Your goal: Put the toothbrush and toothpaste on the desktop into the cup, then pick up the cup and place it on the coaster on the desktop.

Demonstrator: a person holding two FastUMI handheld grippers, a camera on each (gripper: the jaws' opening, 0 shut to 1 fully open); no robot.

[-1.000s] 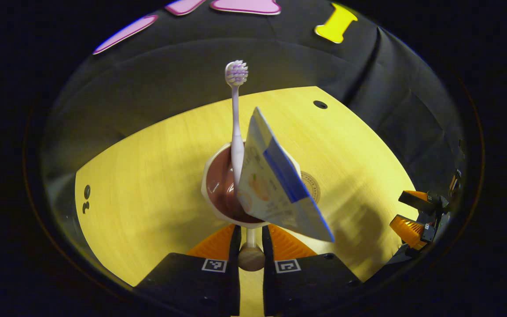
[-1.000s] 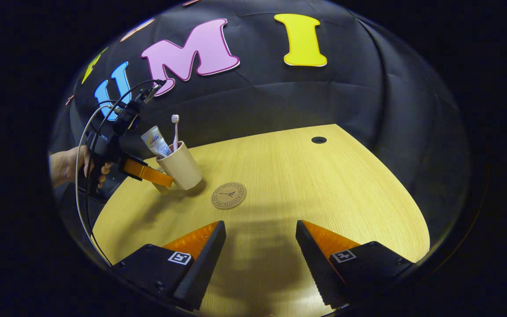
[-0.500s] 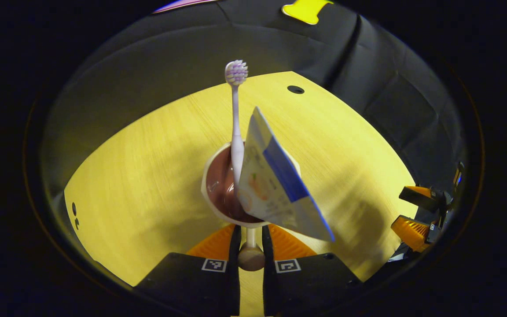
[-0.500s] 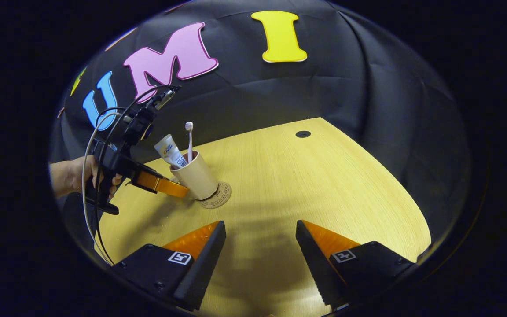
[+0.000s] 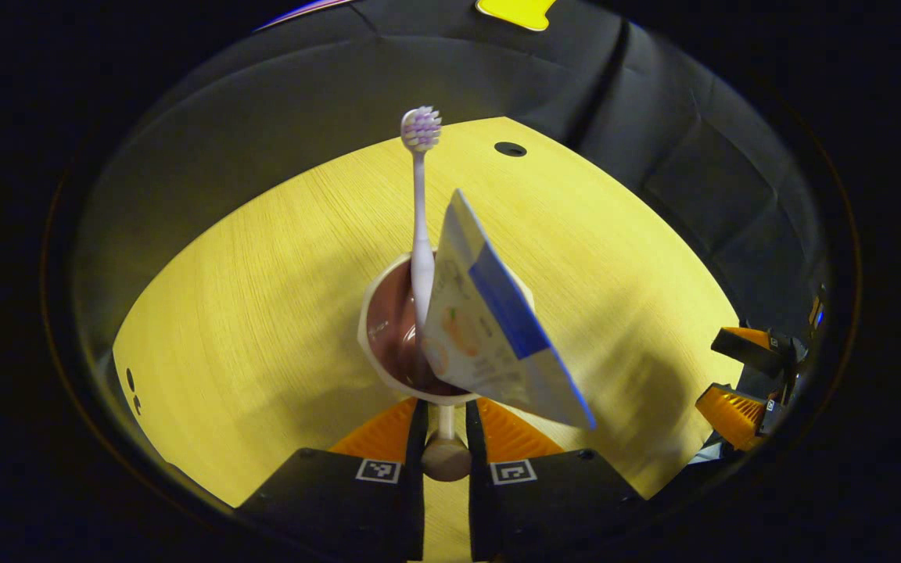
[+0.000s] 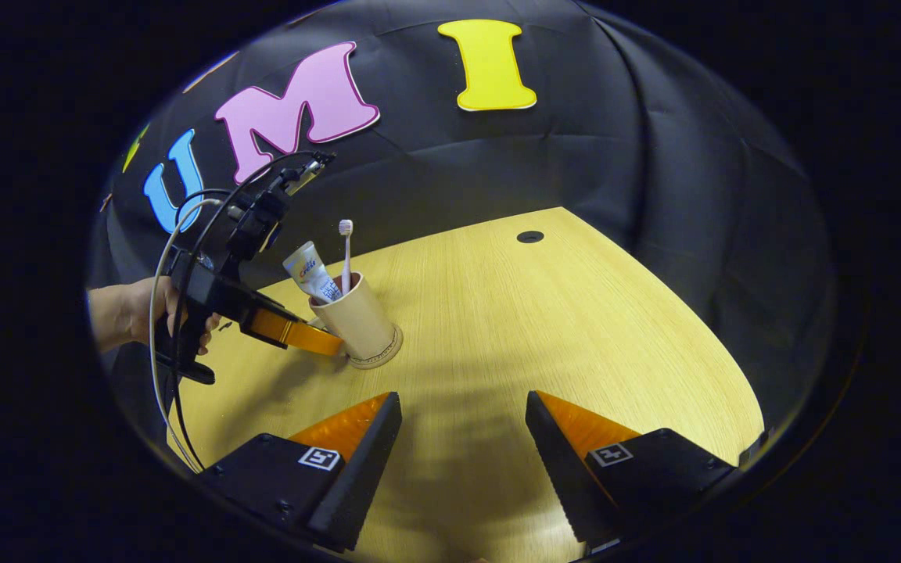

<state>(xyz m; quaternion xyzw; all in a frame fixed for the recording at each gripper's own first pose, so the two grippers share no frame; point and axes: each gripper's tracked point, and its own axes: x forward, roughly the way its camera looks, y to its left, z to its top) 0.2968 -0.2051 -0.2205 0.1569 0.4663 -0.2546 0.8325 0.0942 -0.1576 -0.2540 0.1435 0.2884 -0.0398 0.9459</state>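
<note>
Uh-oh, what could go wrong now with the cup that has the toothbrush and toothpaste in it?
1. The left gripper pinches only the handle of the beige cup, which stands on the round coaster. Pulling away before opening might drag or tip it.
2. The white-and-blue toothpaste tube leans far out over the rim, making the cup top-heavy.
3. The tall white toothbrush stands loose and could topple if jolted.

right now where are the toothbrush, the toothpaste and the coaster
toothbrush (image 5: 421, 130): left gripper view, on the bristle head
toothpaste (image 5: 489, 328): left gripper view, on the tube's flat printed face
coaster (image 6: 385, 359): right gripper view, on the rim that shows under the cup
</note>
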